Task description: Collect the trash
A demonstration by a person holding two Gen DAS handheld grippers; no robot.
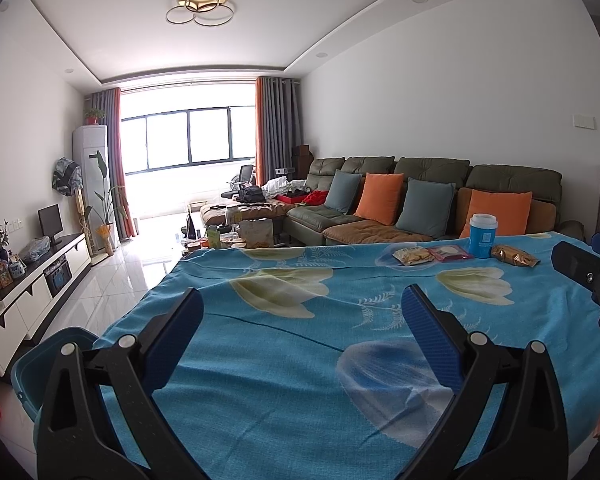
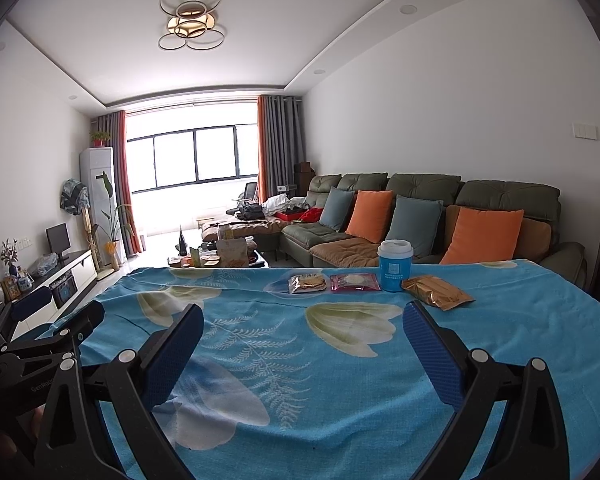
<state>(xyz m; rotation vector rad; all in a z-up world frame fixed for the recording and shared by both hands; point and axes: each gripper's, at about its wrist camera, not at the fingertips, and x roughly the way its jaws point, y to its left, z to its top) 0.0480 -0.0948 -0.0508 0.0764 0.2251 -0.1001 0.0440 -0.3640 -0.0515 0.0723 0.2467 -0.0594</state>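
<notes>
On the blue cloth (image 2: 340, 400), the trash lies in a row at the far edge. Left of the cup (image 2: 394, 265) are a biscuit pack (image 2: 307, 283) and a pink pack (image 2: 355, 282); the gold wrapper (image 2: 436, 298) is just right of it. The left gripper (image 1: 302, 328) and the right gripper (image 2: 302, 344) both have fingers wide apart, holding nothing, well short of the cup.
</notes>
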